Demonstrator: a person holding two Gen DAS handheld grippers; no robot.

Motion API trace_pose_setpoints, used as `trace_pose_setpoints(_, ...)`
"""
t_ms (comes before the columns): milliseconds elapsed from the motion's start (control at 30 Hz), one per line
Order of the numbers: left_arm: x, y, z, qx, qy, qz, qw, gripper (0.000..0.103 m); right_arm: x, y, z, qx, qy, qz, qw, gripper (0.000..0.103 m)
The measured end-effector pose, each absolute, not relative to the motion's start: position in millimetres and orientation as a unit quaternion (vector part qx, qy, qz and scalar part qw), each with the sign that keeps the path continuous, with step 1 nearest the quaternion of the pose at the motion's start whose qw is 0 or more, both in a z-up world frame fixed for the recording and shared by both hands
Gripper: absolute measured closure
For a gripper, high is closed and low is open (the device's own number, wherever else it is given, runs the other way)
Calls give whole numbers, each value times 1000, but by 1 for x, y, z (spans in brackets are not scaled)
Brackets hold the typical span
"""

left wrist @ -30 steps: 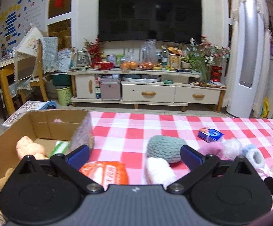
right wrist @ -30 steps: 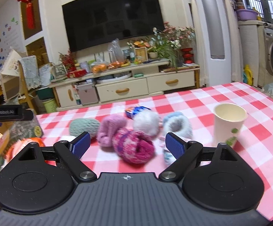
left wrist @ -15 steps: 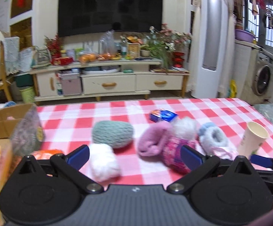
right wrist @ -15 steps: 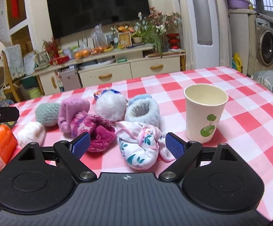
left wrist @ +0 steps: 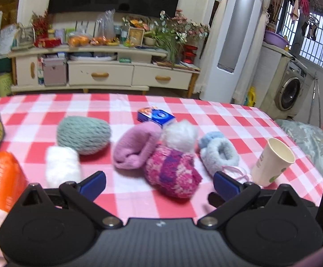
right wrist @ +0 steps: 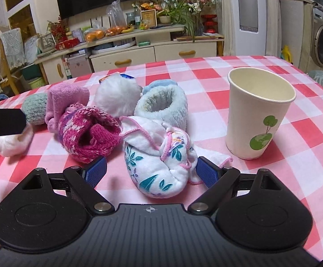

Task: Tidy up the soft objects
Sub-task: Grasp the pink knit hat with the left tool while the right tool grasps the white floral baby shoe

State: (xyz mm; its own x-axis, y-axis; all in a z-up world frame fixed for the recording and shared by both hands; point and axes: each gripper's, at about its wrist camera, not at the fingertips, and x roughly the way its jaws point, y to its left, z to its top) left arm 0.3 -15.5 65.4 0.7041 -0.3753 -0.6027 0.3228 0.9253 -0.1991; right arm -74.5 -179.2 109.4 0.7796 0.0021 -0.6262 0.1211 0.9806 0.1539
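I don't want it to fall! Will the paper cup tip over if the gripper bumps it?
Probably. The paper cup looks empty, so likely light, and it stands tall on a narrower base. A squeeze would likely dent its thin wall.

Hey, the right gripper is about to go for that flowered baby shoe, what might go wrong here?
The right gripper is open around the floral bootie. The paper cup stands close on its right; a wide swing might tip it. The magenta knit sock and fluffy blue bootie crowd the floral one, so its loose pink-edged cloth could snag and drag a neighbour along.
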Motion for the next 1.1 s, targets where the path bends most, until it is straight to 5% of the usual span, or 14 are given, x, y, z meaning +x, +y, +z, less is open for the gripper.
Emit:
trace_pose_setpoints(667, 47, -57, 27, -115, 380, -168, 902, 1, -90, -198, 108, 91, 342, -19, 935, 0)
trace_pose_setpoints(800, 58, -61, 22, -122, 394, -160, 897, 9, -91, -198, 110, 93, 333, -13, 938, 0)
trace_pose_setpoints(933, 64, -63, 16, -118, 406, -153, 893, 27, -90, -195, 110, 80, 329, -11, 941, 8)
trace_pose_setpoints(1100, 61, -63, 15, -103, 401, -157, 897, 37, -85, -194, 108, 83, 337, -5, 938, 31)
